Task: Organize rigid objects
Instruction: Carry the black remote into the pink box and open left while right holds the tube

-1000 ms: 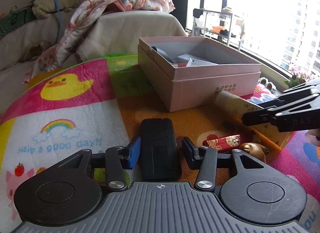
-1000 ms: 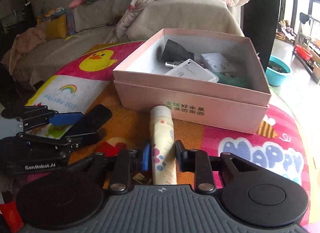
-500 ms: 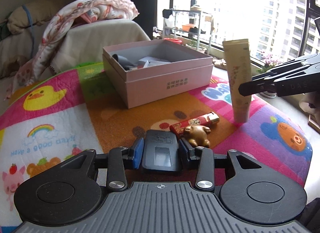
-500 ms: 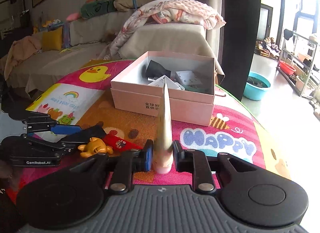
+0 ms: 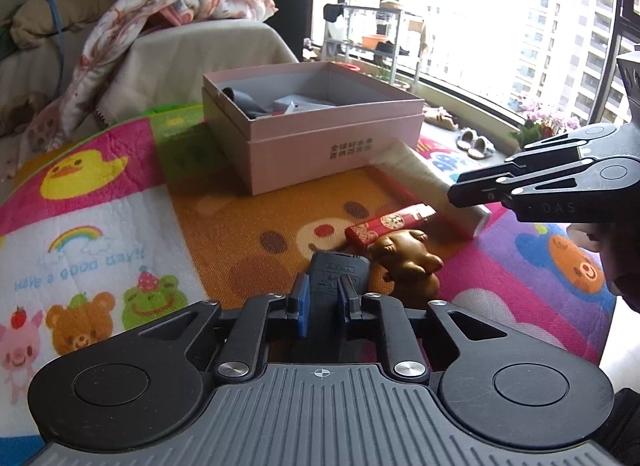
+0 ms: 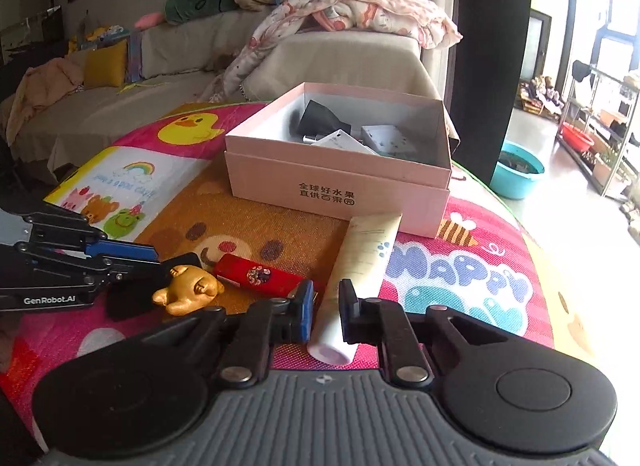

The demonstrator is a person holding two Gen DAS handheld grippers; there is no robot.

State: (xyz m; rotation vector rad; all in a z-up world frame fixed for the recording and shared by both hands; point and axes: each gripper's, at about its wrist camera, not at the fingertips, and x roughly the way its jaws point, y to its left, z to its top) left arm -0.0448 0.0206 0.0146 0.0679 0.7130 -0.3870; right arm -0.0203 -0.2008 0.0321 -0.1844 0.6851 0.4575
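My left gripper (image 5: 323, 302) is shut on a black remote-like device (image 5: 336, 272), held on edge above the mat. My right gripper (image 6: 326, 306) is shut on a cream tube (image 6: 360, 262) that slants down toward the pink box (image 6: 340, 185). The tube (image 5: 424, 181) and the right gripper (image 5: 520, 193) also show in the left wrist view. A red lighter (image 6: 260, 276) and a gold pig figurine (image 6: 188, 292) lie on the mat between the grippers. The open box (image 5: 332, 145) holds a black object and white adapters.
The colourful play mat (image 5: 100, 205) covers a round table. A sofa with a blanket (image 6: 352, 13) stands behind it. A teal basin (image 6: 516, 173) sits on the floor to the right. Windows and a shelf rack (image 5: 376, 33) are beyond the table's far edge.
The left gripper has turned the black device on edge and closed tighter on it. The right gripper has tipped the tube from upright to slanting down by the box.
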